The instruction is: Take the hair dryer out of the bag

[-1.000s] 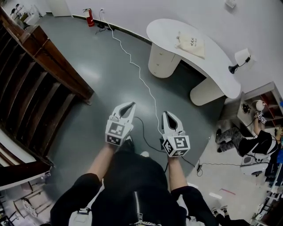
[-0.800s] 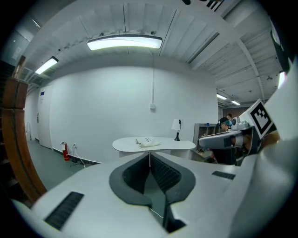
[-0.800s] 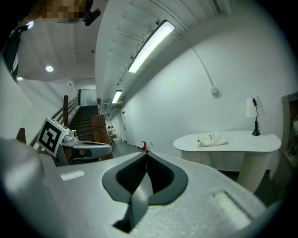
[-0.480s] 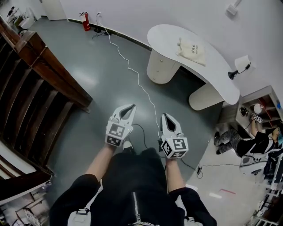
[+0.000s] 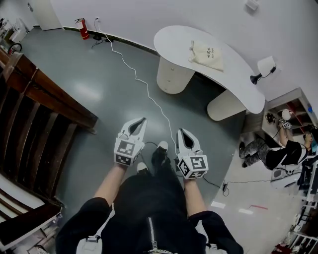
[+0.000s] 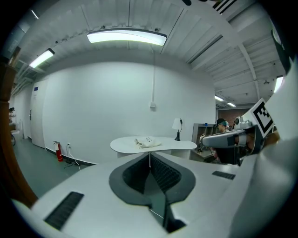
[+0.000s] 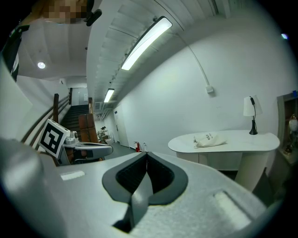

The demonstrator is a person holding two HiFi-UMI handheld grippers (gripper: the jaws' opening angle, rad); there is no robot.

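Head view: the cream bag (image 5: 206, 53) lies flat on the white table (image 5: 174, 37), its long axis along the tabletop, well apart from both grippers. With the forearms outstretched side by side, the left gripper (image 5: 142, 120) and right gripper (image 5: 179, 131) point toward the table. Left gripper view: the jaws are pressed together and empty, with the bag straight beyond them. Right gripper view: the jaws are likewise closed on nothing, with the bag off to their right.

PLACE: you're standing in an open lab or workroom hall | SIGNS: glossy grey floor (image 5: 99, 94), white kidney-shaped tabletop (image 5: 171, 39), red fire extinguisher (image 5: 82, 28) by the white wall (image 5: 149, 15), dark wooden staircase (image 5: 35, 114), cluttered open shelves (image 5: 294, 110), long ceiling strip light (image 6: 126, 37)
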